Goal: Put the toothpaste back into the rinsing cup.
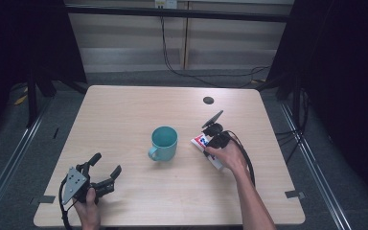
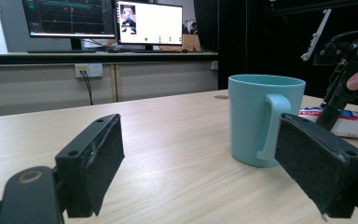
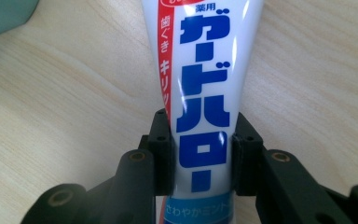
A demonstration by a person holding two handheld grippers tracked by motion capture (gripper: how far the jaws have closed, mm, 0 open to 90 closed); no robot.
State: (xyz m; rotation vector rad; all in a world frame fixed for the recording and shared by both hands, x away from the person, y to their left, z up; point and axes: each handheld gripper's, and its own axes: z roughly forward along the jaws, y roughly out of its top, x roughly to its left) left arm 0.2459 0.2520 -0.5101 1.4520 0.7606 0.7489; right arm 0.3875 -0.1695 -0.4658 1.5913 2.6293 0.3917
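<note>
Toothpaste tube point(image 3: 200, 93) clamped in the right tongs point(image 3: 200, 158) on the bench point(image 1: 124, 120).

The white tube with blue and red lettering lies flat on the wooden bench, and in the right gripper view the two black jaws press against its sides near its lower end, pads touching the tube on both flanks. In the high view the tube point(image 1: 205, 146) lies just right of the teal mug point(image 1: 164, 143), mostly covered by the right hand point(image 1: 227, 155), so its full length is hard to judge there. The left tongs point(image 1: 106, 173) rest well apart at the near left corner, jaws spread wide with nothing between them; the left gripper view shows the mug point(image 2: 263, 119) beyond them, handle facing the camera.
</note>
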